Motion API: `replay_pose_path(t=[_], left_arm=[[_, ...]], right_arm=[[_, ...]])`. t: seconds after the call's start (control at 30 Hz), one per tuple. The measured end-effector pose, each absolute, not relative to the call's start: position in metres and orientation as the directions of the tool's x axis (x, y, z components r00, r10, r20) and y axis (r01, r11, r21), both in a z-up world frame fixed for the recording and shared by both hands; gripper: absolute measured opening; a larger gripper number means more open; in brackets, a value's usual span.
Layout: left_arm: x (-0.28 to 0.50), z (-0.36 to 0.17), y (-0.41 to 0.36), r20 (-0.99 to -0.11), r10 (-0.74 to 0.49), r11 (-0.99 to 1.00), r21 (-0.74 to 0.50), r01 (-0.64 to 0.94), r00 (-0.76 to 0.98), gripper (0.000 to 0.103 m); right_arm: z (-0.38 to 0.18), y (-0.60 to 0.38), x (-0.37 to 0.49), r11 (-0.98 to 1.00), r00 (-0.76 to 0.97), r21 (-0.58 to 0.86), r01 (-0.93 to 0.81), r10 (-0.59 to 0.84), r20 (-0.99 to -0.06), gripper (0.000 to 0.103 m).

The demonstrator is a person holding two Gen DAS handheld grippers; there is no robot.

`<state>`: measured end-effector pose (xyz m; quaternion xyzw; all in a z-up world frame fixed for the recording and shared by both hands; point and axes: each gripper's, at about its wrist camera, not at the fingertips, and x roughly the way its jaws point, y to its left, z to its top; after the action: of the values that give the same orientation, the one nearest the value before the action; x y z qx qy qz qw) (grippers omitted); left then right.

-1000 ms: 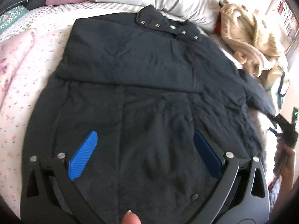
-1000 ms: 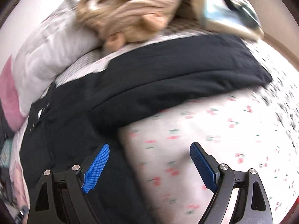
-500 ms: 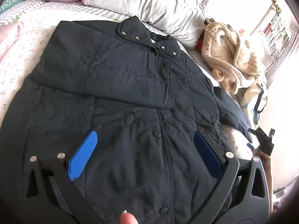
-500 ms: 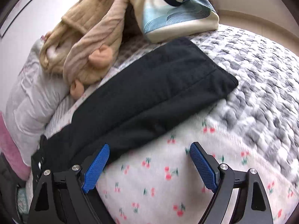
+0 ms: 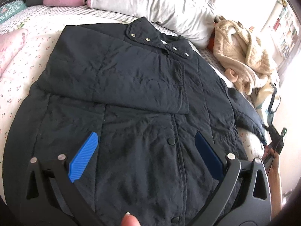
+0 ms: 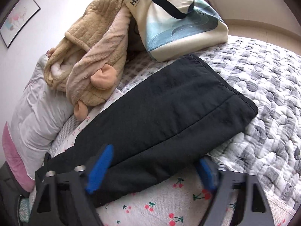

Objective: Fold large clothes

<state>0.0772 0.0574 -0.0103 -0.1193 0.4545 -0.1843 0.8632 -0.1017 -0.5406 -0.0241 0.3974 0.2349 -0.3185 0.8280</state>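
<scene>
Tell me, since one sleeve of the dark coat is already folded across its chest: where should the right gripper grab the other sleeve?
Probably at the cuff end of the outstretched sleeve, coming from the bed's quilted side. It lies flat and straight, its free edge exposed, and the right gripper hovers open above its lower part.

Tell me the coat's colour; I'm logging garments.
Dark navy, near black coat; clearest in the left wrist view.

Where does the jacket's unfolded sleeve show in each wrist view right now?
Left wrist: the unfolded sleeve runs off the jacket toward the right edge.
Right wrist: it fills the centre, cuff pointing right.
Shared landmark: the tan plush robe beyond the sleeve.
</scene>
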Motion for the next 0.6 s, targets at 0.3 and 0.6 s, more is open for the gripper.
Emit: replay_pose_path(t=[0.3, 0.6], left_arm=[[0.08, -0.009, 0.063, -0.743, -0.439, 0.896, -0.403, 0.185, 0.506, 0.102], [0.074, 0.004, 0.058, -0.747, -0.39, 0.921, -0.315, 0.229, 0.539, 0.102]], right_arm=[[0.001, -0.529, -0.097, 0.531, 0.731, 0.517, 0.671, -0.359, -0.581, 0.01], [0.08, -0.449, -0.066, 0.741, 0.792, 0.349, 0.574, -0.392, -0.469, 0.008]])
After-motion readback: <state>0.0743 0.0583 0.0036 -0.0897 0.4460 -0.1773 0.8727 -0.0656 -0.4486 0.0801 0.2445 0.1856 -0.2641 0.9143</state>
